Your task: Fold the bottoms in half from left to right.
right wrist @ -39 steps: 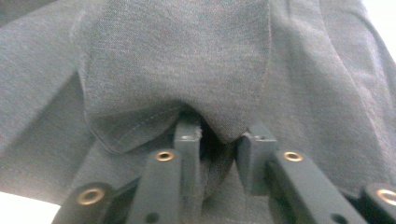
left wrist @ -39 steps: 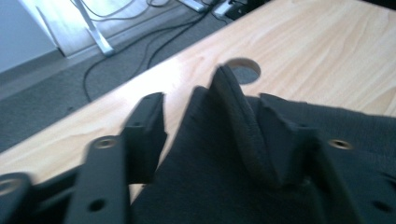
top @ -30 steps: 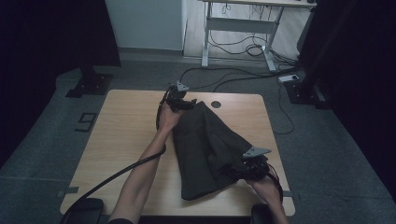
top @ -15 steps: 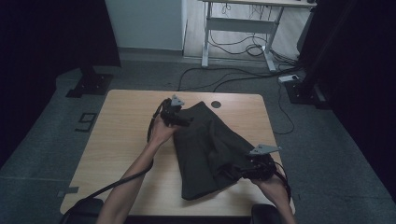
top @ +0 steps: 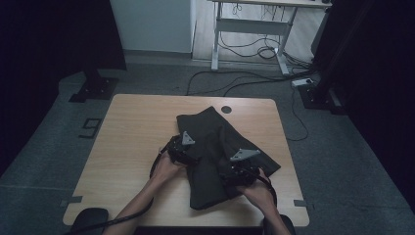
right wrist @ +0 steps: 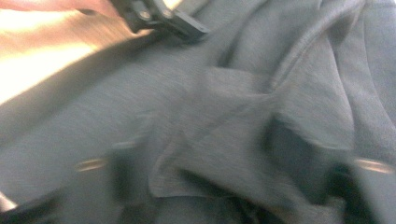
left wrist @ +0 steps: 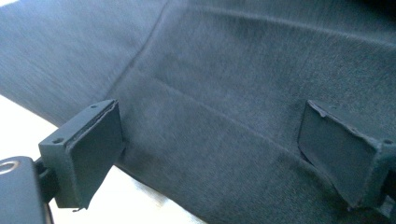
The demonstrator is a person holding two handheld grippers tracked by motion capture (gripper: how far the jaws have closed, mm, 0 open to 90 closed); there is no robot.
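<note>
Since a second ago: both my hands have come in toward the middle of the garment (top: pixel 220 152); my left gripper (top: pixel 182 149) has dropped from the cloth's far corner at 12 o'clock down to its left edge, and my right gripper (top: pixel 239 169) has slid in from the near right corner.
Garment: dark cloth lying folded and aslant on the table (top: pixel 132 127), far corner toward 12 o'clock near the round cable hole (top: pixel 226 109), near end toward 6 o'clock close to the table's front edge.
Left fingers: spread wide, having just been opening; in the left gripper view the cloth (left wrist: pixel 224 93) lies flat beneath and between the two pads (left wrist: pixel 95 149), neither pressing on it, so nothing is held.
Right fingers: about half apart, having just been closing; the right gripper view is blurred, a rumpled fold (right wrist: pixel 243 130) sits between them, and I cannot tell whether they bite it.
Risk, left: if I close here on flat fabric, I judge the pads may skate over it or pinch a single layer, and the fold beneath would drag open.
Risk, right: closing on a bunched ridge could catch several layers at once, so lifting would pull the whole stack crooked.
Risk, both: my hands are near each other at 9 and 3 o'clock of the cloth's middle; pulling unevenly would likely twist it toward the front edge.
</note>
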